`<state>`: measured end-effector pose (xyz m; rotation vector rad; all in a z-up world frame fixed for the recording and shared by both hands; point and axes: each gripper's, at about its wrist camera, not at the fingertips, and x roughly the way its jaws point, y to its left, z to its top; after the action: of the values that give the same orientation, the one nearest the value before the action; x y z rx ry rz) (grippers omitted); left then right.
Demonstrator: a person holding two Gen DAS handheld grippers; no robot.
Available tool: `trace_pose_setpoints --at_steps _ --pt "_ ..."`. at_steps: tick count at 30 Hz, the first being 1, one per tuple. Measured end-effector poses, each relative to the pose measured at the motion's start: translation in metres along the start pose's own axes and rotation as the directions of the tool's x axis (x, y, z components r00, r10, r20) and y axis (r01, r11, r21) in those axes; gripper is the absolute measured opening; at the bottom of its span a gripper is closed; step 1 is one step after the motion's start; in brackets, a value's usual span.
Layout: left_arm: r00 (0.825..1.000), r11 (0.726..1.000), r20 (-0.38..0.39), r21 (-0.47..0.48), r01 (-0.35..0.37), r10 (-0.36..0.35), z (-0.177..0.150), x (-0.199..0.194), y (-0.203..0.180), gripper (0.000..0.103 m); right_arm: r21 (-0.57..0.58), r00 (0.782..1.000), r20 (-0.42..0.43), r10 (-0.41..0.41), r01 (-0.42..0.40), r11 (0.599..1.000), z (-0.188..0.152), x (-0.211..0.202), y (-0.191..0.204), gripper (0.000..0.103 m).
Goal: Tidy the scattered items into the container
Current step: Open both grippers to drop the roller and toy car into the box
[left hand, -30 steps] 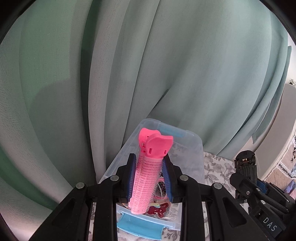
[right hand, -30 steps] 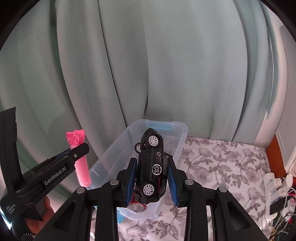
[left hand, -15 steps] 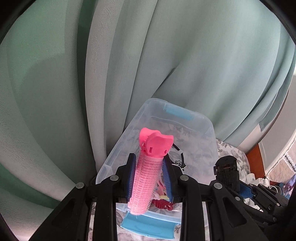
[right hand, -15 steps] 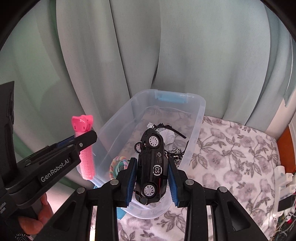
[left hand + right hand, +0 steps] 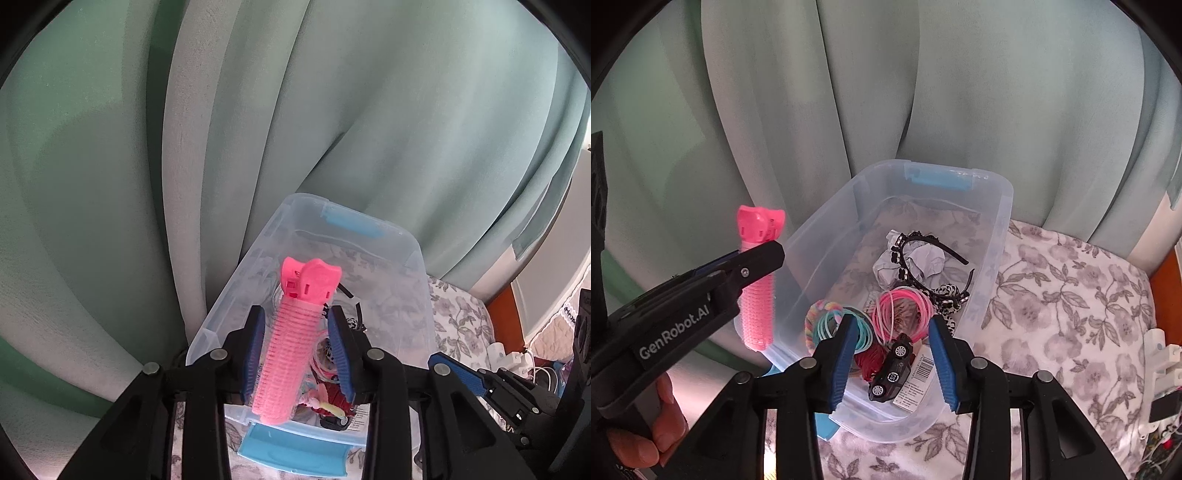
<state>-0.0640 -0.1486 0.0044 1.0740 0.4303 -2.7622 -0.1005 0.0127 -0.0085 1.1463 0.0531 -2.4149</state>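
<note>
Right hand-held gripper point(image 5: 894, 358) was opening, empty; car point(image 5: 891, 369) lay in the bin point(image 5: 1001, 236). Left hand-held gripper point(image 5: 297, 354) was opening too, pads clear of the roller point(image 5: 291, 343) between them.

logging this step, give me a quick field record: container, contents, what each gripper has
container: clear plastic bin with blue latches, on floral cloth
contents: toy car, hair bands, headband, crumpled paper
left gripper: jaws opening, pink hair roller between them, over the bin's edge
right gripper: jaws opening, nothing between them, car lies in the bin
</note>
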Motion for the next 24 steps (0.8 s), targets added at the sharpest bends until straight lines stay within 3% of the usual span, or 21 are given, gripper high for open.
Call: trace_pose_setpoints --at_steps 24 --pt "1.0 0.997 -0.011 0.069 -0.017 0.018 -0.007 -0.031 -0.027 0.059 0.051 0.999 0.051 -0.014 0.012 0.999 -0.002 -0.035 -0.009 0.054"
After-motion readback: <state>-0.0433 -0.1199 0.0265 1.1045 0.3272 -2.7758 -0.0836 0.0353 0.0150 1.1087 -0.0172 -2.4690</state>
